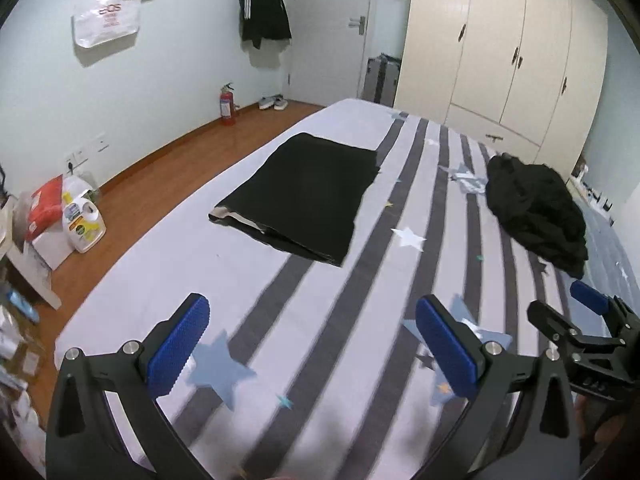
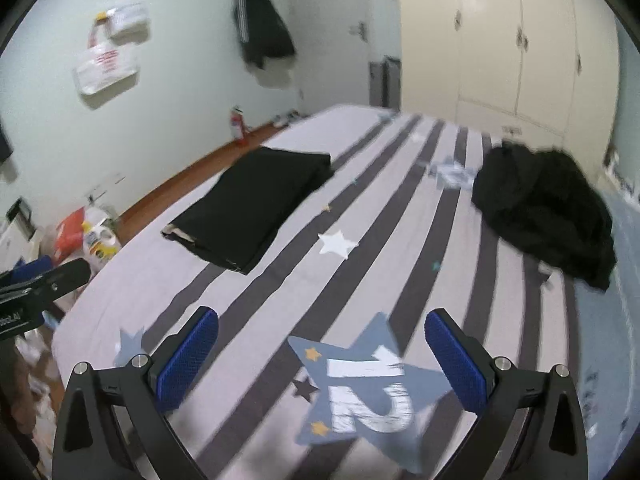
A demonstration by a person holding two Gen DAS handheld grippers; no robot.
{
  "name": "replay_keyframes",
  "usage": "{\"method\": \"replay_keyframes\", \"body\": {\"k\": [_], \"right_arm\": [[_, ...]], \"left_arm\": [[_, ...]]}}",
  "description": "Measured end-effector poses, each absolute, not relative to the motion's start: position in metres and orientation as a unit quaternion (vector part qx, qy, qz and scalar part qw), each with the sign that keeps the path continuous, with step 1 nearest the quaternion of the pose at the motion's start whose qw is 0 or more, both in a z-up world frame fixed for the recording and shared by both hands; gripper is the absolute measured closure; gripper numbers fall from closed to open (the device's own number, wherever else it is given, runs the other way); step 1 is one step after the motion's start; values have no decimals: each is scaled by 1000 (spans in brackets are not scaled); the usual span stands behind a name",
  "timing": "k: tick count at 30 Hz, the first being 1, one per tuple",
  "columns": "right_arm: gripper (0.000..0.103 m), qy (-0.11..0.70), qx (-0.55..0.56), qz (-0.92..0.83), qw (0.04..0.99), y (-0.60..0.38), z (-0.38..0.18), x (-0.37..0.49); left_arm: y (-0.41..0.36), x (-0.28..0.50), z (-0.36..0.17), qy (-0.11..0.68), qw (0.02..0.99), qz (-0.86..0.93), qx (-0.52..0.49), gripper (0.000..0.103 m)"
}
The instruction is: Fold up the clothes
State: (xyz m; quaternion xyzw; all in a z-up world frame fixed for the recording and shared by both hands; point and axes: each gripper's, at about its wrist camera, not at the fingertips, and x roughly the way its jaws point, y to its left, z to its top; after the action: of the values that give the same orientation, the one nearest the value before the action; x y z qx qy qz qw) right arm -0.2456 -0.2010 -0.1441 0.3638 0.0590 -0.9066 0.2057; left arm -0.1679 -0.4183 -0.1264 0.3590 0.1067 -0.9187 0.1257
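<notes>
A folded black garment [image 1: 304, 196] lies flat on the left part of the striped bed sheet [image 1: 248, 280]; it also shows in the right wrist view [image 2: 256, 204]. A crumpled black garment [image 1: 536, 208] lies in a heap at the right side of the bed, seen too in the right wrist view [image 2: 548, 208]. My left gripper [image 1: 312, 340] is open and empty, above the near end of the bed. My right gripper [image 2: 322, 356] is open and empty over a blue star print. The right gripper also shows at the right edge of the left wrist view [image 1: 592, 320].
A wooden floor [image 1: 160, 184] runs along the bed's left side, with a detergent bottle [image 1: 82, 224], boxes and a fire extinguisher [image 1: 227, 105]. A white wardrobe [image 1: 512, 48] and a door [image 1: 332, 28] stand beyond the bed. A black jacket [image 1: 264, 4] hangs on the wall.
</notes>
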Motion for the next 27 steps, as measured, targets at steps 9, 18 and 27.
{"method": "replay_keyframes", "body": {"k": [9, 18, 27], "right_arm": [[1, 32, 315, -930, 187, -173, -165, -198], [1, 32, 269, -943, 191, -192, -181, -148], [1, 36, 249, -943, 219, -191, -131, -80]], "left_arm": [[-392, -118, -158, 81, 115, -942, 306, 1], [-391, -59, -161, 75, 121, -957, 253, 1], [-370, 8, -109, 82, 153, -956, 235, 1]]}}
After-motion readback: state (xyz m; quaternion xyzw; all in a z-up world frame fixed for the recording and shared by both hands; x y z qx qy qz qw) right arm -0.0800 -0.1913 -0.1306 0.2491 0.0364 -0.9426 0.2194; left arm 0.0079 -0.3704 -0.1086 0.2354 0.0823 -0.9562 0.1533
